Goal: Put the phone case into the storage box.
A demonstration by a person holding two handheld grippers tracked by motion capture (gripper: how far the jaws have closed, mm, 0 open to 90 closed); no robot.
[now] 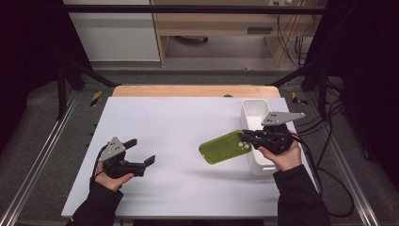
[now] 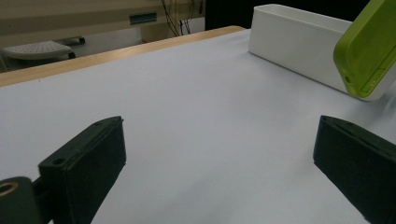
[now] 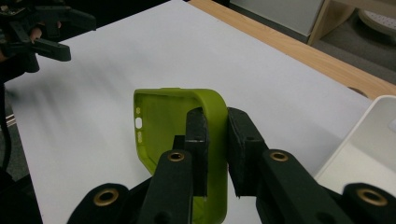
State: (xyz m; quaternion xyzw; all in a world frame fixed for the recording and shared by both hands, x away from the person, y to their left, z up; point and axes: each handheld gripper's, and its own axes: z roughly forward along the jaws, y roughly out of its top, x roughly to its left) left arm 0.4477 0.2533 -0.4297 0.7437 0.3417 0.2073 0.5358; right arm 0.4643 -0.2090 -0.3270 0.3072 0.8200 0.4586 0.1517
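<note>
Right claw [image 1: 248, 138] is clamped on the side wall of the green phone case [image 1: 225, 147], one jaw inside the shell, one outside, and the case is held up off the white bench [image 1: 179, 122], jutting out ahead of the jaws. Just behind and beside that claw sits the white bin [image 1: 255, 112]. Over on the other side, well apart, the left claw [image 1: 139, 151] hangs low over bare bench, jaws spread wide, gripping nothing.
</note>
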